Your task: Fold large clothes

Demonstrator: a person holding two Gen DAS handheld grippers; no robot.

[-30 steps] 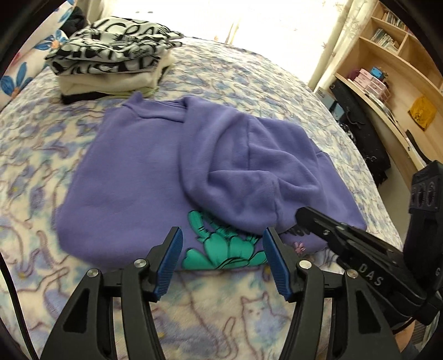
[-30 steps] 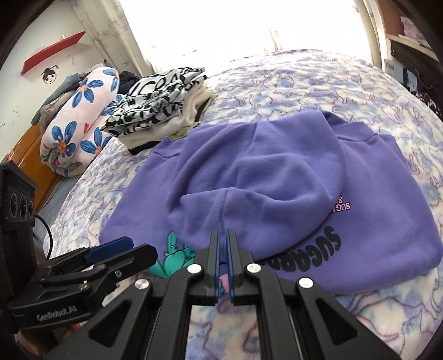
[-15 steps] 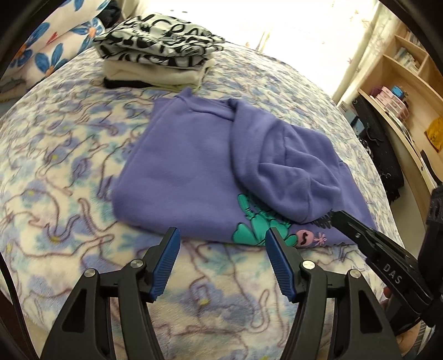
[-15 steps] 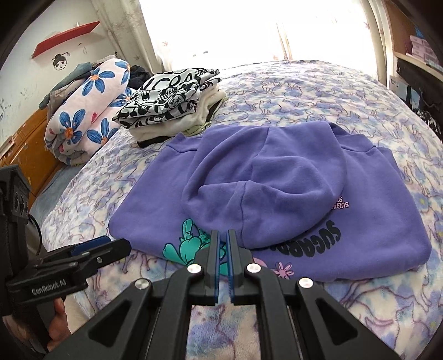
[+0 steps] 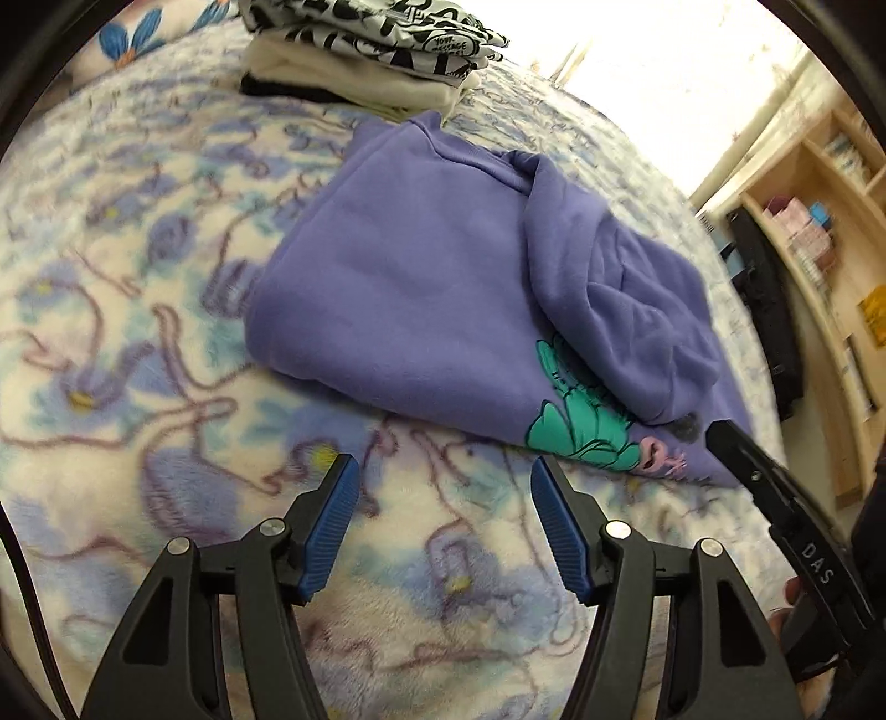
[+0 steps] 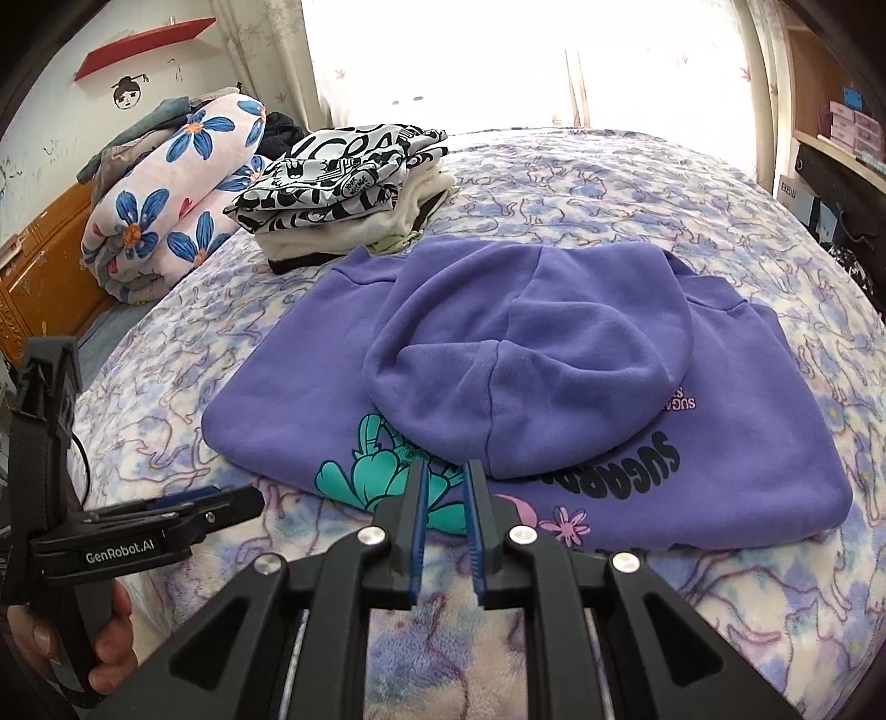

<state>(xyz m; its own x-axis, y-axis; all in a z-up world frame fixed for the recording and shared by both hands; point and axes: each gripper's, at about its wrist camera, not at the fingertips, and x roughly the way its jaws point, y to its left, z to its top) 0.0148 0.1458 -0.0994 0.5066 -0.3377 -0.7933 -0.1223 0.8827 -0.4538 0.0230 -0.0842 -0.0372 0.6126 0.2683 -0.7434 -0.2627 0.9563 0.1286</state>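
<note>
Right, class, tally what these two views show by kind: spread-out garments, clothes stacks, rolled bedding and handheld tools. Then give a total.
Purple hoodie: 1
Stack of folded clothes: 1
Rolled floral blanket: 1
Tools: 2, the left tool and the right tool
Total: 5

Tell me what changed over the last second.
The right gripper, shut a second ago, has opened slightly and holds nothing. The left gripper pulled back and swung left, away from the hoodie, still wide open. The hoodie lies folded as before; the clothes stack is unmoved.

Bright curtained window [image 6: 443, 55], wooden shelves [image 5: 819, 266], red wall shelf [image 6: 144, 39]
</note>
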